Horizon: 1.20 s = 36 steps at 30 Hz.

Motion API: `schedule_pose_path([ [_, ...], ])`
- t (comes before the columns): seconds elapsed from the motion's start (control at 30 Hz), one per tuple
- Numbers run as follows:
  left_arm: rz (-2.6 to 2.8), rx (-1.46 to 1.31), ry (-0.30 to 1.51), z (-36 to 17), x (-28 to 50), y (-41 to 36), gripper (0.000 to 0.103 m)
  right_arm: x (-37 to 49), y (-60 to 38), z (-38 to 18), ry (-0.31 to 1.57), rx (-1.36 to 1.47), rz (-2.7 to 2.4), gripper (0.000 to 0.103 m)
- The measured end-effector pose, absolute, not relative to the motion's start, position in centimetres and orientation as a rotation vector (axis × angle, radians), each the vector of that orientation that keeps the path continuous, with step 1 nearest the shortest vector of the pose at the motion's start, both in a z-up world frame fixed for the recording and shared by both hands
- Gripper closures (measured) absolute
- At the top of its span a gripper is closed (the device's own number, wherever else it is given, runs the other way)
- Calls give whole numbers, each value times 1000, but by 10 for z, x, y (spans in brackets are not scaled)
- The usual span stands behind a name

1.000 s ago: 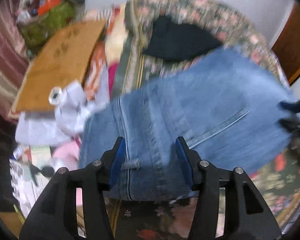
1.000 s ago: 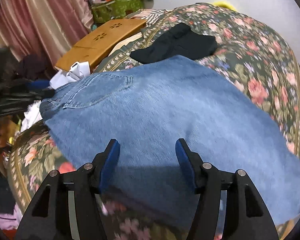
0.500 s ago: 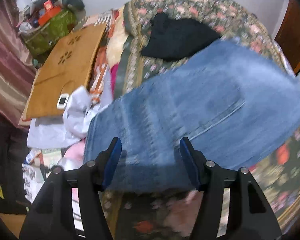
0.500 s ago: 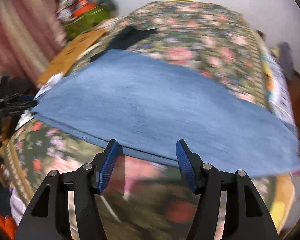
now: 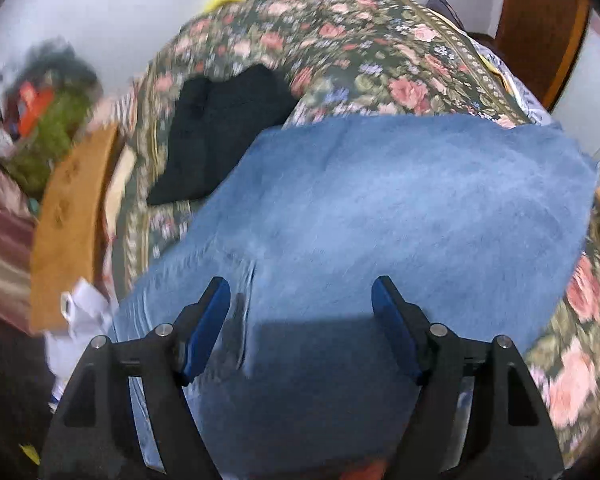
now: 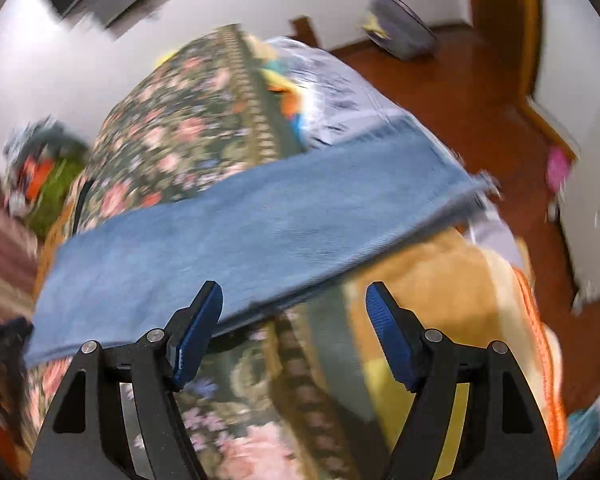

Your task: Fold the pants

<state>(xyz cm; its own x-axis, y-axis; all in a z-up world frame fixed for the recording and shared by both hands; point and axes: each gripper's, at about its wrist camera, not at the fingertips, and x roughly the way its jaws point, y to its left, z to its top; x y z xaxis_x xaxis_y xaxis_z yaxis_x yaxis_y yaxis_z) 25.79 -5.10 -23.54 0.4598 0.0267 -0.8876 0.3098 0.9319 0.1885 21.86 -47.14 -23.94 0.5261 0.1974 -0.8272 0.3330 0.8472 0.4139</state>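
Blue jeans (image 5: 380, 216) lie flat across a floral bedspread (image 5: 360, 48). In the left wrist view my left gripper (image 5: 300, 312) is open and empty just above the waist end of the jeans. In the right wrist view the jeans (image 6: 252, 236) stretch as a long band from lower left to the bed's right edge. My right gripper (image 6: 294, 320) is open and empty over their near edge, towards the leg end. Both views are motion-blurred.
A black garment (image 5: 224, 128) lies on the bed behind the jeans. A wooden board (image 5: 68, 216), white cloth (image 5: 80, 312) and clutter sit at the left. An orange blanket (image 6: 460, 300) covers the bed's right end, with wooden floor (image 6: 480, 92) beyond.
Both grippers have let go of the jeans and opened wider. The left has swung right along the jeans; the right has swung towards the leg end and bed edge.
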Motion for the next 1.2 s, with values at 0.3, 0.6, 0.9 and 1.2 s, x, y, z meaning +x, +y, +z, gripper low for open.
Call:
schedule_pose_path([
  [0.3,-285,365,1123,-240,282,-101,29,232,-510,-270,1011,772,-108,34],
  [0.6,-325,307,1133,-250,298,-121,28,250,-534,-285,994,753,-198,50],
  [0.9,-321,272,1131,-252,299,-116,23,258,-555,-281,959,737,-255,96],
  [1.2,-319,217,1133,-239,297,-112,22,267,-543,-207,837,610,-248,97],
])
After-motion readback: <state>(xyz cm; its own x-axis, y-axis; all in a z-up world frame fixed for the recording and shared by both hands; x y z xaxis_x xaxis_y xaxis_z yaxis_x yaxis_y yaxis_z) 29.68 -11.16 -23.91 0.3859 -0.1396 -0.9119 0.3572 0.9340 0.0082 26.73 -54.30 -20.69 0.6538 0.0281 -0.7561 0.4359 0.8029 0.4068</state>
